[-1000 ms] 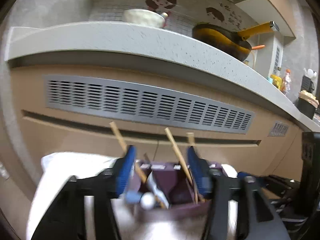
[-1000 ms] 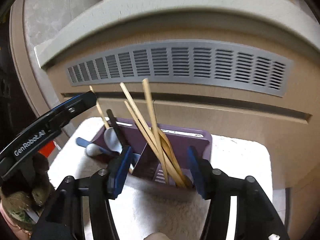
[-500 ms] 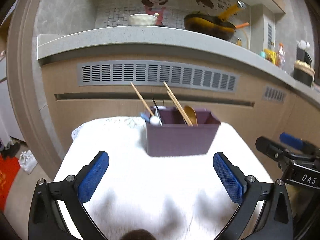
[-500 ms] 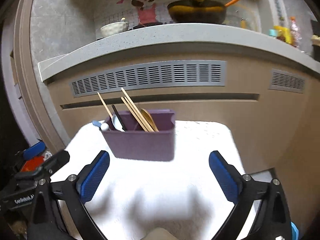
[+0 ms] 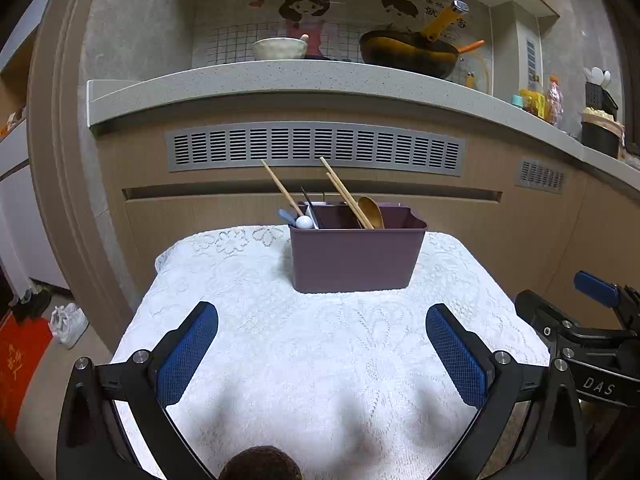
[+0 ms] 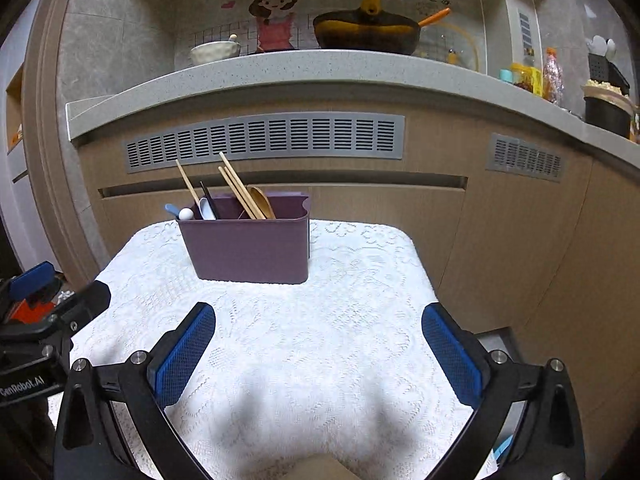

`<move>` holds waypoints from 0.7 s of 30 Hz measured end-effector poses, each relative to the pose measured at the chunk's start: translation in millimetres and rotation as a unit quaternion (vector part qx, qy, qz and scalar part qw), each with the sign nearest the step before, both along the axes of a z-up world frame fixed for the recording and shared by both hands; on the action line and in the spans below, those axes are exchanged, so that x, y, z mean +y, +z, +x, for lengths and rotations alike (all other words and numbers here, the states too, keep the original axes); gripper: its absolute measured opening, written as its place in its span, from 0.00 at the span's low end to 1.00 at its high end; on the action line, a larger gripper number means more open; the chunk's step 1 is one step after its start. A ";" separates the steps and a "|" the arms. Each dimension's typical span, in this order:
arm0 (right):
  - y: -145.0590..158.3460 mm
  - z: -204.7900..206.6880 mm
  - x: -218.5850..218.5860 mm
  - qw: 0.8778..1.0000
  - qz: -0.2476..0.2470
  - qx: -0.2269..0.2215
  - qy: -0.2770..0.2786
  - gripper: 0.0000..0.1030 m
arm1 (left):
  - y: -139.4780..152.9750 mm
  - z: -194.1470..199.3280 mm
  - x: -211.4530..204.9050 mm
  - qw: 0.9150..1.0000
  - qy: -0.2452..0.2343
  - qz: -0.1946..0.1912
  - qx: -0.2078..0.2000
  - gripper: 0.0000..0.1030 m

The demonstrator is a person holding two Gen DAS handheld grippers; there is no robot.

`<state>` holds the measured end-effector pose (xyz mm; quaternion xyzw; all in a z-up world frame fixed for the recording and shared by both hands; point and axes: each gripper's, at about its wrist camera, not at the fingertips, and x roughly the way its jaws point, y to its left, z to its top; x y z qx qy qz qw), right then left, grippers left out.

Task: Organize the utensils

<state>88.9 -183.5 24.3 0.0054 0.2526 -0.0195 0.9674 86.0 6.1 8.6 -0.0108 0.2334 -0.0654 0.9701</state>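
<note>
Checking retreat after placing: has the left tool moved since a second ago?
Yes. The left tool has backed away from the purple holder, which it flanked earlier; the holder now sits well ahead on the white cloth.

Left claw [image 5: 322, 354] gapes empty over white cloth [image 5: 320, 360]; purple caddy [image 5: 356, 254] holds chopsticks [image 5: 346, 196] beyond.

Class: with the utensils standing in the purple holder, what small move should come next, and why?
Probably none beyond drawing both tongs away: the chopsticks and wooden spoon stand inside the purple holder, the left tongs and right tongs are open and empty.
</note>
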 end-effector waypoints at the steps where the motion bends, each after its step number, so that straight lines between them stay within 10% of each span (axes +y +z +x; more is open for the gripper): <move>1: 1.0 -1.2 0.7 1.000 -0.003 -0.003 0.000 0.99 | 0.4 0.0 0.5 1.000 0.000 -0.001 0.001 1.00; 21: -4.1 0.5 4.1 1.000 -0.008 0.010 0.010 0.99 | -4.4 3.3 1.5 1.000 0.005 0.003 0.016 1.00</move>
